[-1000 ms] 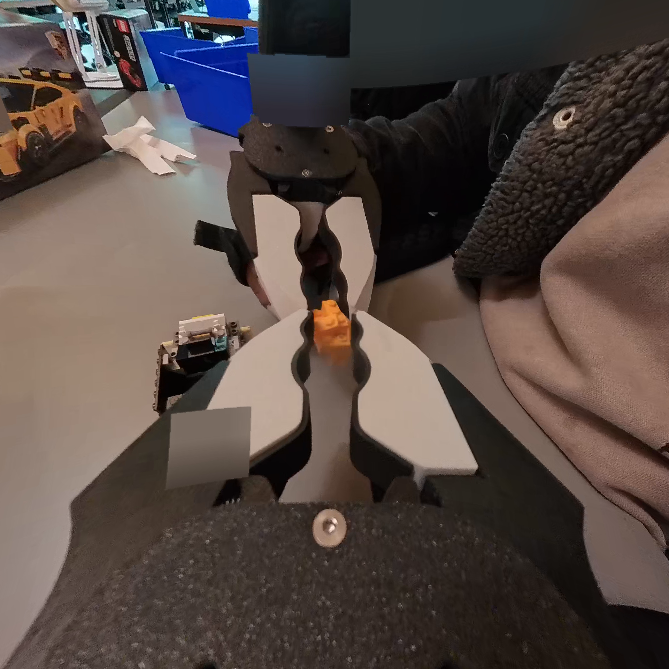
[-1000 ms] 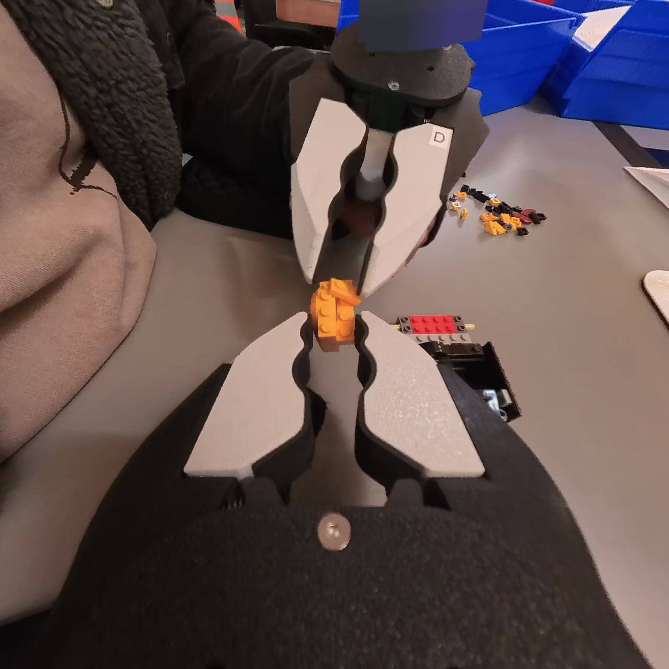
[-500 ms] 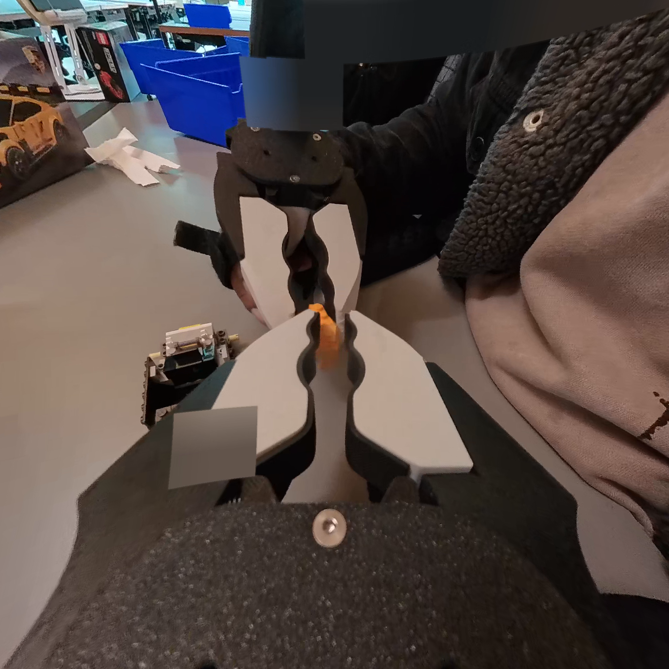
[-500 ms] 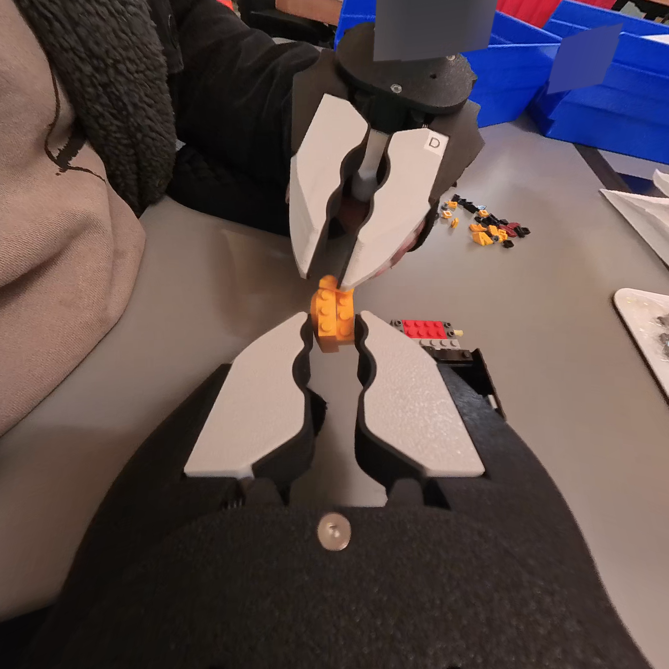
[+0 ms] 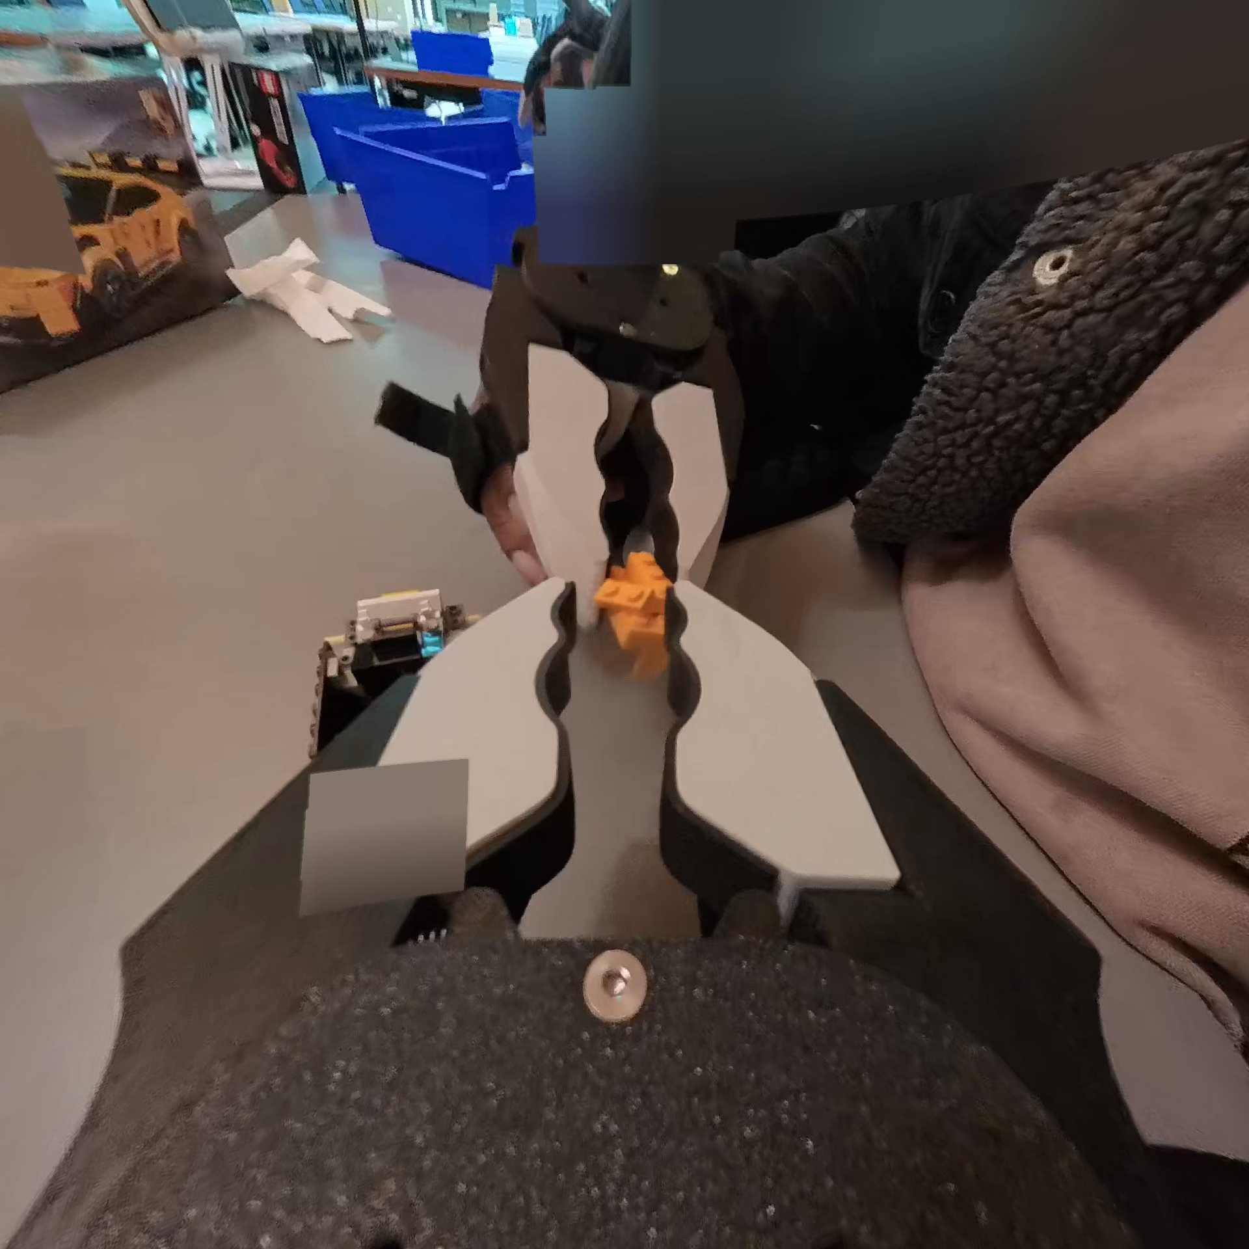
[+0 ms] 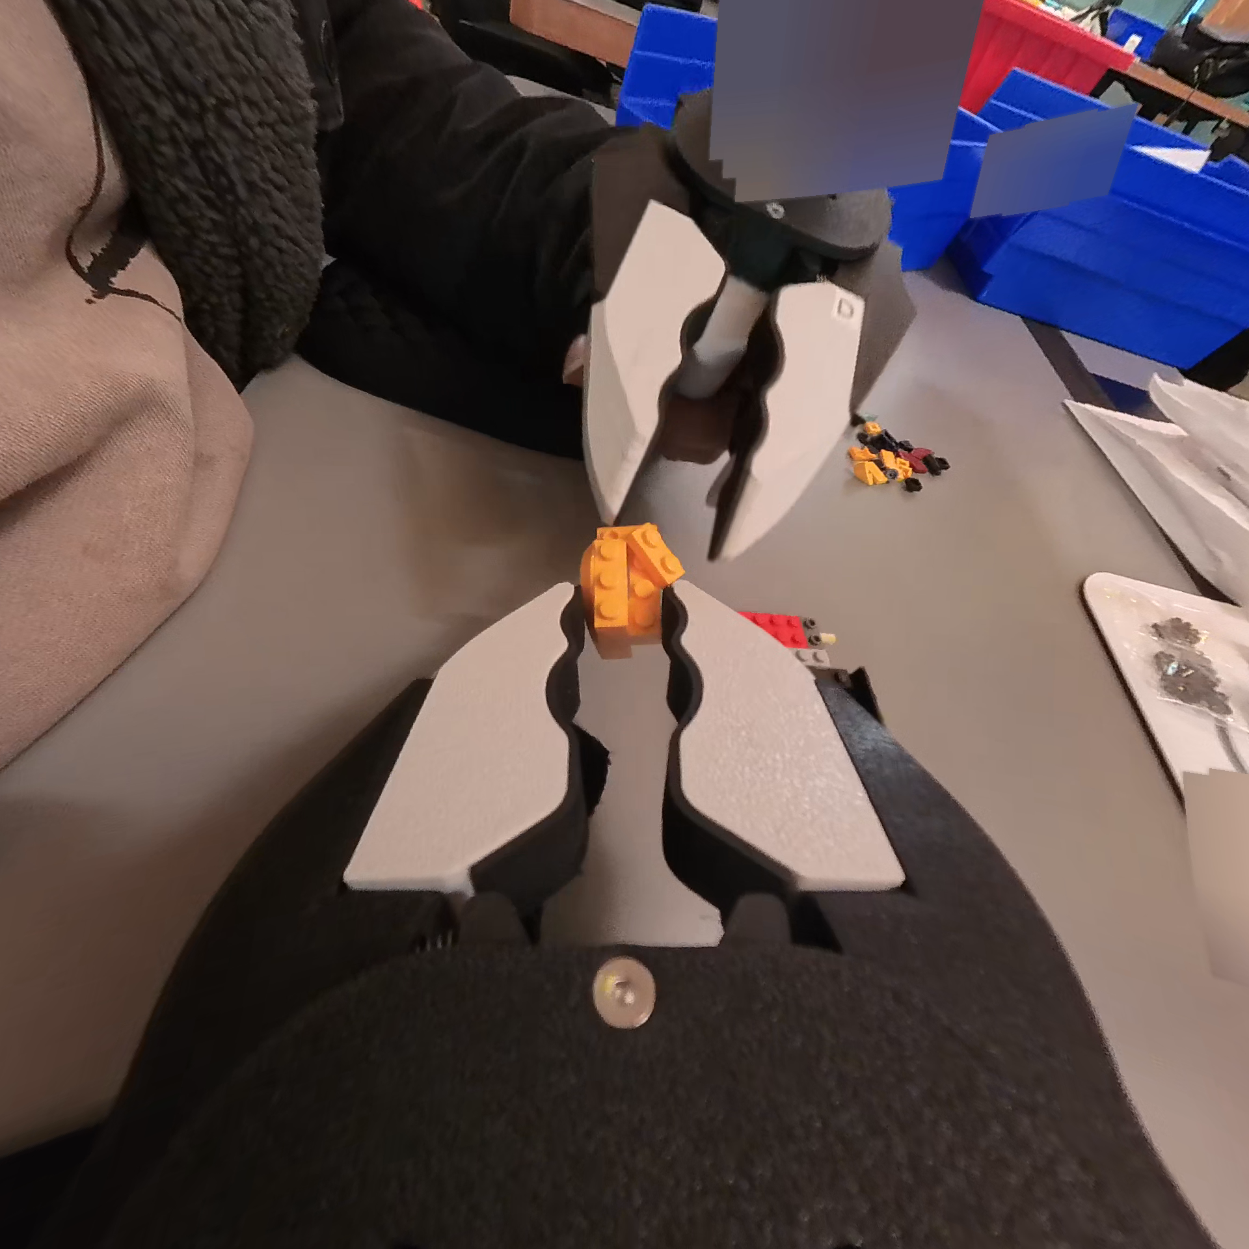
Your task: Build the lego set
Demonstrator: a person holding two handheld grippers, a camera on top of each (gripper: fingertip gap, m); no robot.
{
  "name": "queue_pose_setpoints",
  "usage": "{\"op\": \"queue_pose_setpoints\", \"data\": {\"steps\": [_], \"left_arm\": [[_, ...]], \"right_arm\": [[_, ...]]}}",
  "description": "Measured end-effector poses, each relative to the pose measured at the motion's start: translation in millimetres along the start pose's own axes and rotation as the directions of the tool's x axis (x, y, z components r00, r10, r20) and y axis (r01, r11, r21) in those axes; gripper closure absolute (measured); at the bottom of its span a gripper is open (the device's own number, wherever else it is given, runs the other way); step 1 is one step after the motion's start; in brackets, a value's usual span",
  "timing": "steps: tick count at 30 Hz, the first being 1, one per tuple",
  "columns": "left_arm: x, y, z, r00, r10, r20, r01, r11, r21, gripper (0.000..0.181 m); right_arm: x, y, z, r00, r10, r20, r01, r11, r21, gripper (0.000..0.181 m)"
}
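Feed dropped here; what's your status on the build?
Right gripper shut on orange brick cluster. Left gripper open, just clear of it. Nothing in the way.

This looks like a workshop or lab hall. Stacked blue plastic storage bins [image 6: 1115,250] line the far edge of a wide grey tabletop [image 5: 203,507], boxed toy-car building sets [image 5: 101,223] stand beside them, and more long tables and bins recede into the bright background.
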State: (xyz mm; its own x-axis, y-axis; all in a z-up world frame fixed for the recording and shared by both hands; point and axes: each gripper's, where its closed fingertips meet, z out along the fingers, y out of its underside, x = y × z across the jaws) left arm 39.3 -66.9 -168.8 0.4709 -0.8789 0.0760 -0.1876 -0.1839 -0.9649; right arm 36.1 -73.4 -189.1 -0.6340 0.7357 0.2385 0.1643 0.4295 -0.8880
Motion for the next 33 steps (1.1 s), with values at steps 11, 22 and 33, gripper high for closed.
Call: {"op": "queue_pose_setpoints", "data": {"steps": [11,22,33], "left_arm": [[3.0,9.6,4.9,1.000,-0.020,-0.023,0.019,0.999,-0.048,0.156],[6.4,7.0,4.5,0.999,0.004,-0.033,-0.005,0.999,-0.039,0.164],[-13.4,21.1,5.5,0.961,0.230,0.153,-0.189,0.951,-0.243,0.164]], "right_arm": [[-0.4,2.9,1.0,0.999,-0.034,-0.016,0.033,0.999,-0.028,0.160],[0.1,4.9,1.5,0.999,-0.043,-0.023,0.042,0.998,-0.041,0.159],[12.9,22.3,0.8,0.997,0.050,-0.066,-0.058,0.992,-0.114,0.160]]}}
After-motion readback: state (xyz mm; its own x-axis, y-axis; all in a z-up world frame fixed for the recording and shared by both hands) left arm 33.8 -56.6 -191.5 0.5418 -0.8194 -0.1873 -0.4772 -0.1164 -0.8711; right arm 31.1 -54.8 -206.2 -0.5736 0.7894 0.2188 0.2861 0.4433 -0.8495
